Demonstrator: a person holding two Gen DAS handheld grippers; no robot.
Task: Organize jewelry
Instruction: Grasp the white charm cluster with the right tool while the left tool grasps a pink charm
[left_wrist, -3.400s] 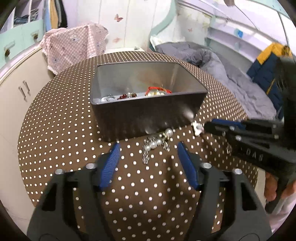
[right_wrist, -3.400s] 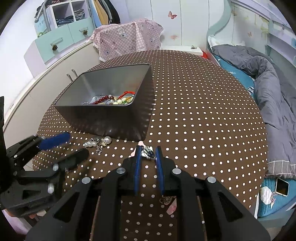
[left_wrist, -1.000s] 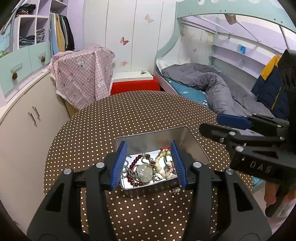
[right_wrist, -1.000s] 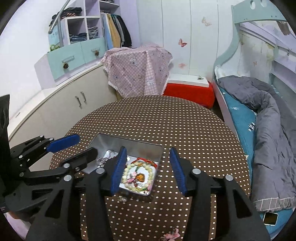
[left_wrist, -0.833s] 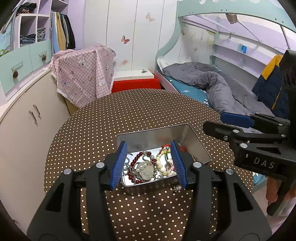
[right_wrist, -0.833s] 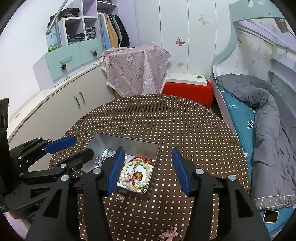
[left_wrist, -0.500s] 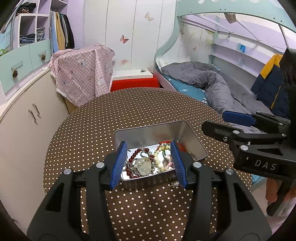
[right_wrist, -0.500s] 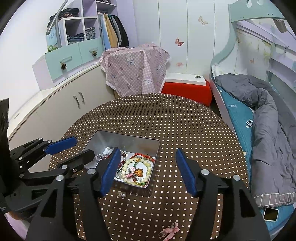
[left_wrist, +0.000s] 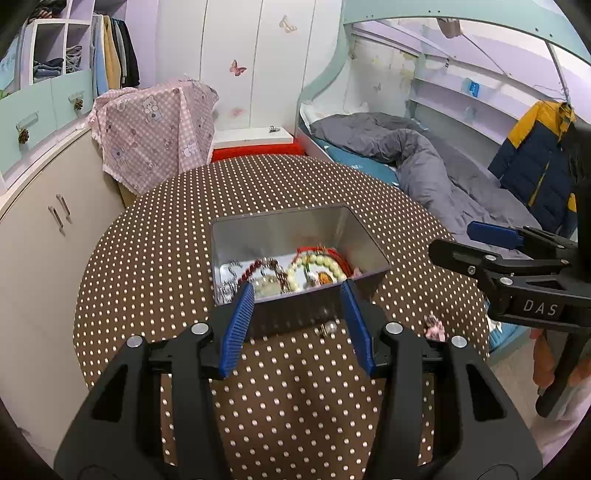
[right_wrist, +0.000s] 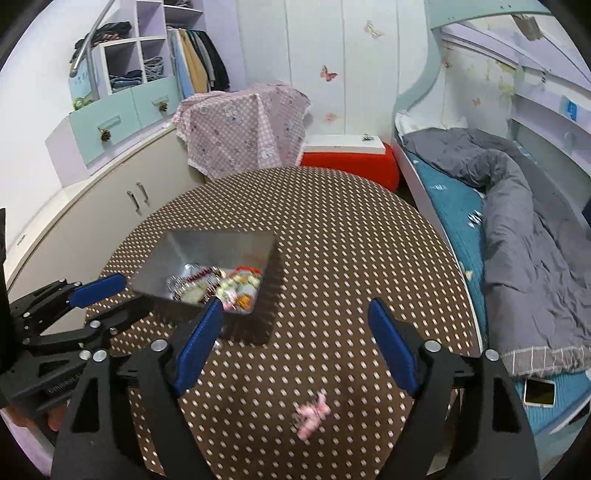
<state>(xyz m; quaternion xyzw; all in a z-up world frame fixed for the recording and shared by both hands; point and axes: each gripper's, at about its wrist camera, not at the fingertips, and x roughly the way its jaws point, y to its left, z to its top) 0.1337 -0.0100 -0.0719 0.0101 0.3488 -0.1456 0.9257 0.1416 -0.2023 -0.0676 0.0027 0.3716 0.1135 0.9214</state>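
Observation:
A silver metal tin (left_wrist: 343, 229) (right_wrist: 173, 254) stands on the round brown polka-dot table (left_wrist: 155, 240) (right_wrist: 332, 258). It holds several bracelets and bead strings (left_wrist: 314, 269) (right_wrist: 218, 286). A small pearl piece (left_wrist: 328, 328) lies on the table at the tin's near side. A pink bow clip (left_wrist: 434, 326) (right_wrist: 312, 410) lies on the table to the right. My left gripper (left_wrist: 297, 317) is open and empty, just short of the tin. My right gripper (right_wrist: 295, 339) is wide open and empty, above the table right of the tin.
A bed with a grey duvet (left_wrist: 424, 166) (right_wrist: 517, 221) runs along the right. White cabinets (right_wrist: 110, 206) and a pink checked cloth (left_wrist: 155, 125) stand behind and left of the table. A phone (right_wrist: 539, 391) lies on the bed's edge.
Both grippers have dropped lower and closer to the table. The right gripper, shut on a small piece 3.4 s ago, is open and has opened wider. The left gripper stays open.

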